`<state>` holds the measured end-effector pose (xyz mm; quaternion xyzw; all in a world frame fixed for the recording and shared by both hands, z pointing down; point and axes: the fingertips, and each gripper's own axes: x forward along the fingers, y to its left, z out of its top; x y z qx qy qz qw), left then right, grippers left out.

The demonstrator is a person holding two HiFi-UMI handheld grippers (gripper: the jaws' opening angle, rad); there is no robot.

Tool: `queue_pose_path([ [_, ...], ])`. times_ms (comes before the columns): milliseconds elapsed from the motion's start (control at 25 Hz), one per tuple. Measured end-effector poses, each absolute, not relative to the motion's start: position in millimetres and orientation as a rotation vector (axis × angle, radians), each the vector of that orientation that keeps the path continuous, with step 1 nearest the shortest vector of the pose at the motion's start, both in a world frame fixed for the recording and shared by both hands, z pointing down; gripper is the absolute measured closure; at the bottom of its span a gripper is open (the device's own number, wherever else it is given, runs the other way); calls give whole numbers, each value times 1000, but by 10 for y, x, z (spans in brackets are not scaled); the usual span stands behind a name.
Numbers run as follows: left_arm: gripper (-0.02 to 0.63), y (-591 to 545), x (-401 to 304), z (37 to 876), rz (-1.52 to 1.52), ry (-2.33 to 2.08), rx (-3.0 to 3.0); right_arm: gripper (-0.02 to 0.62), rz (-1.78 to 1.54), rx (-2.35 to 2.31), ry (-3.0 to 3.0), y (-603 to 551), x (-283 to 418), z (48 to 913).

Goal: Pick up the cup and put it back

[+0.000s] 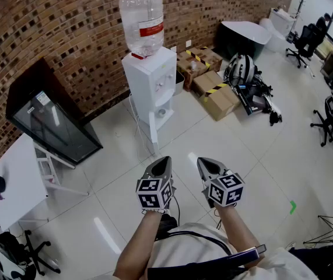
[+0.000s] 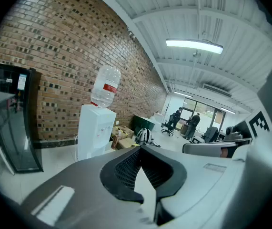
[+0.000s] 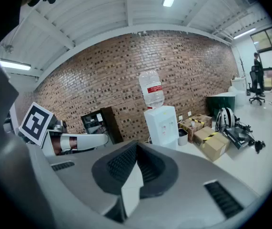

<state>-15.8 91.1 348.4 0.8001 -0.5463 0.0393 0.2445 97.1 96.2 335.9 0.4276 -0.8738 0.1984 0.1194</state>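
Note:
A white water dispenser (image 1: 151, 86) with a clear bottle (image 1: 142, 19) on top stands against the brick wall, straight ahead of both grippers. A small pale round thing (image 1: 162, 112), perhaps the cup, sits in its tap recess; it is too small to tell. My left gripper (image 1: 165, 160) and right gripper (image 1: 202, 161) are held side by side above the tiled floor, a good way short of the dispenser. Both are shut with nothing between the jaws. The dispenser (image 2: 95, 130) also shows past the left gripper (image 2: 140, 152), and the dispenser (image 3: 163, 125) shows past the right gripper (image 3: 136, 149).
A black glass-fronted cabinet (image 1: 52, 118) leans at the left, with a white table (image 1: 17, 179) beside it. Cardboard boxes (image 1: 213, 92) and a helmet-like pack (image 1: 240, 69) lie right of the dispenser. Office chairs (image 1: 306, 39) stand far right. People (image 2: 178, 118) stand far off.

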Motion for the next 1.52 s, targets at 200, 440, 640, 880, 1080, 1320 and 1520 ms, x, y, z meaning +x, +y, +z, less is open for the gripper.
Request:
queue_pose_path([
  [200, 601, 729, -389, 3478, 116, -1469, 2204, 586, 582, 1295, -2614, 759, 718, 3246],
  [440, 601, 517, -532, 3524, 139, -1429, 2222, 583, 566, 1323, -2572, 587, 531, 3344],
  [640, 601, 352, -390, 3618, 167, -1382, 2230, 584, 622, 1356, -2551, 387, 634, 3502],
  [880, 601, -66, -270, 3744, 180, -1375, 2209, 586, 671, 1339, -2556, -138, 710, 3672],
  [1080, 601, -567, -223, 4049, 206, -1411, 2158, 583, 674, 1280, -2582, -776, 724, 3976],
  [1320, 601, -1139, -98, 4683, 233, -1470, 1992, 572, 694, 1239, -2654, -1686, 882, 4499],
  [1520, 601, -1716, -33, 5261, 238, -1527, 1930, 441, 712, 1162, -2607, -2423, 862, 5258],
])
